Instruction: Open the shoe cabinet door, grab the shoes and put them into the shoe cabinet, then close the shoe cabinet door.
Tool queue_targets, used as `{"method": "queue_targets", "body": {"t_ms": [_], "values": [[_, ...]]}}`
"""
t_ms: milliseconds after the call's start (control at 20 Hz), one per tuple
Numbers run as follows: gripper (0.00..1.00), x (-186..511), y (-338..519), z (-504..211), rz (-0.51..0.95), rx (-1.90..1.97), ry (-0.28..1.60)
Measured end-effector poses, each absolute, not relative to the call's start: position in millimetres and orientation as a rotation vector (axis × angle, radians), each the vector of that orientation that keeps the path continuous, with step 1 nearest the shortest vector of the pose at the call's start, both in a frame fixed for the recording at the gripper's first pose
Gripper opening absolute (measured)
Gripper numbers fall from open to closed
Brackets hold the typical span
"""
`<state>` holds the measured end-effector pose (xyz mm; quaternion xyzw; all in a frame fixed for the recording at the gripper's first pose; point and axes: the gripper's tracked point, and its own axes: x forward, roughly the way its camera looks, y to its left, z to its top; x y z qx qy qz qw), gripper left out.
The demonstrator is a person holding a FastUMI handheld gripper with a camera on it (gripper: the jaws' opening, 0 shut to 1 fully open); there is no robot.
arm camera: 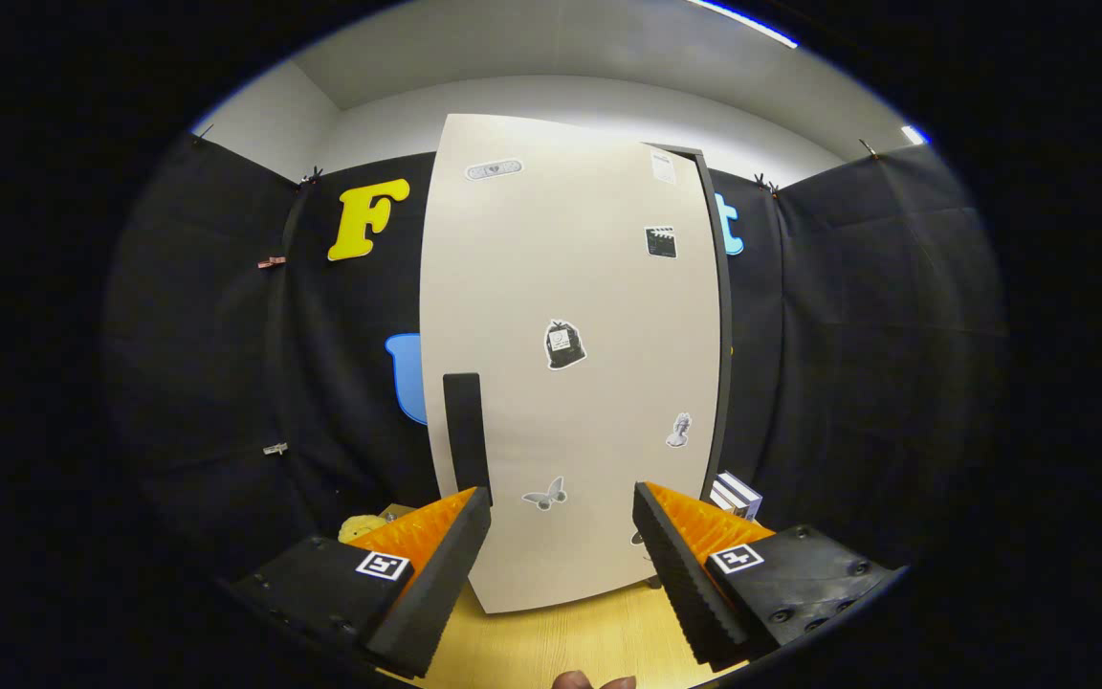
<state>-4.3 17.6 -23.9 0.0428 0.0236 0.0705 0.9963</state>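
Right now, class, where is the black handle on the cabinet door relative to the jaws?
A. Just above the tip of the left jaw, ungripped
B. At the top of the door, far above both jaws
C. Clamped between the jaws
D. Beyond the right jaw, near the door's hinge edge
A: the handle stands upright on the door just above the left jaw's tip, while the gripper is open with nothing between its jaws.

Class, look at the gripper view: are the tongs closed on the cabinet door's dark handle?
No. The tongs stand open before the door, with the handle just beyond one finger, ungripped.
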Motion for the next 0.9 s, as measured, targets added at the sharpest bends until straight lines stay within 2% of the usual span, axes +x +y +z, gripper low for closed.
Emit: {"method": "queue_targets", "body": {"t_ms": [900], "values": [[0.98,-4.9,14.0,-23.6,0.145,0.099,0.048]]}}
